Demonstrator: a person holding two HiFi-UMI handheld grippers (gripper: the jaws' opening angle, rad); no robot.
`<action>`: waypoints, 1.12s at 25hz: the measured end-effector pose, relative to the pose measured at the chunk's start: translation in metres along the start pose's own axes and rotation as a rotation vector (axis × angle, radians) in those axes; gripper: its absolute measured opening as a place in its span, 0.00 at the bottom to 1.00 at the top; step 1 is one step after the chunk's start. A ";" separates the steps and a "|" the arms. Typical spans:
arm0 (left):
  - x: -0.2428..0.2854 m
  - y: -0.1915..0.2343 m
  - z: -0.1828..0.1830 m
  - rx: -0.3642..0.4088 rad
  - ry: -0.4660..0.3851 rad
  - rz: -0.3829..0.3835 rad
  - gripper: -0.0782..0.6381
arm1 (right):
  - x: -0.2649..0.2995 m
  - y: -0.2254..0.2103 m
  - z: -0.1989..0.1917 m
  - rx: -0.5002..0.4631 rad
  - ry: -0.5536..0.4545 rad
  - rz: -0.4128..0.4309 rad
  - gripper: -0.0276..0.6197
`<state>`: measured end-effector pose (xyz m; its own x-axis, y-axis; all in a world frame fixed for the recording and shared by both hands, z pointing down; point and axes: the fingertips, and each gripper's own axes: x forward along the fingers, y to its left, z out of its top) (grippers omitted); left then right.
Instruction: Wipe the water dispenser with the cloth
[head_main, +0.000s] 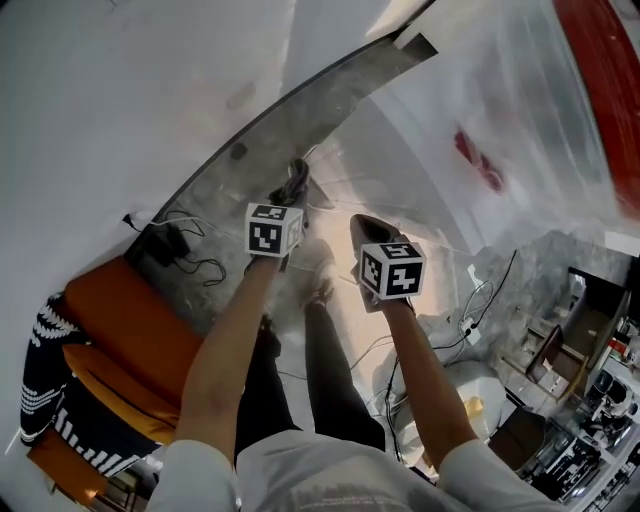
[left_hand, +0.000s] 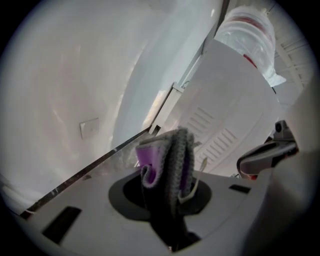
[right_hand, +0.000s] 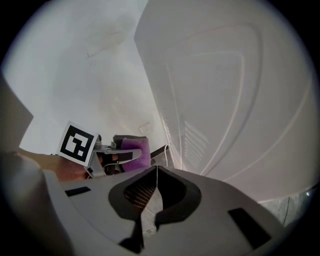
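The white water dispenser (head_main: 405, 150) stands ahead of me, its vented side panel (left_hand: 220, 125) facing both grippers and its plastic-wrapped bottle (left_hand: 248, 31) on top. My left gripper (head_main: 288, 207) is shut on a folded grey and purple cloth (left_hand: 171, 159), which sticks up out of the jaws a little short of the panel. The cloth (head_main: 295, 178) shows beyond the marker cube in the head view. My right gripper (right_hand: 156, 174) is shut with nothing in it, close to the dispenser's side (right_hand: 225, 100). It sees the left gripper (right_hand: 107, 156) and the purple cloth (right_hand: 134, 150) to its left.
A white wall with a socket plate (left_hand: 89, 128) lies left of the dispenser. Black cables and an adapter (head_main: 165, 243) lie on the grey floor strip. An orange seat (head_main: 130, 345) is at the lower left, cluttered shelves (head_main: 580, 410) at the lower right.
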<state>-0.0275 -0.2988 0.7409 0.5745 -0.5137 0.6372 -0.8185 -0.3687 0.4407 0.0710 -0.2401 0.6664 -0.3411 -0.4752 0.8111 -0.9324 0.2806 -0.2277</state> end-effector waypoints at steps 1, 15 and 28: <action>0.008 0.003 0.001 -0.011 -0.004 -0.002 0.22 | 0.006 -0.001 -0.001 0.001 0.010 -0.003 0.07; 0.098 -0.014 0.007 -0.080 -0.021 -0.169 0.22 | 0.028 -0.031 -0.055 0.057 0.137 -0.029 0.07; 0.116 -0.100 -0.059 -0.066 0.092 -0.280 0.22 | -0.015 -0.065 -0.123 0.142 0.162 -0.076 0.07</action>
<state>0.1206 -0.2757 0.8074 0.7773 -0.3254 0.5385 -0.6287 -0.4332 0.6458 0.1513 -0.1484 0.7350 -0.2566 -0.3472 0.9020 -0.9660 0.1237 -0.2272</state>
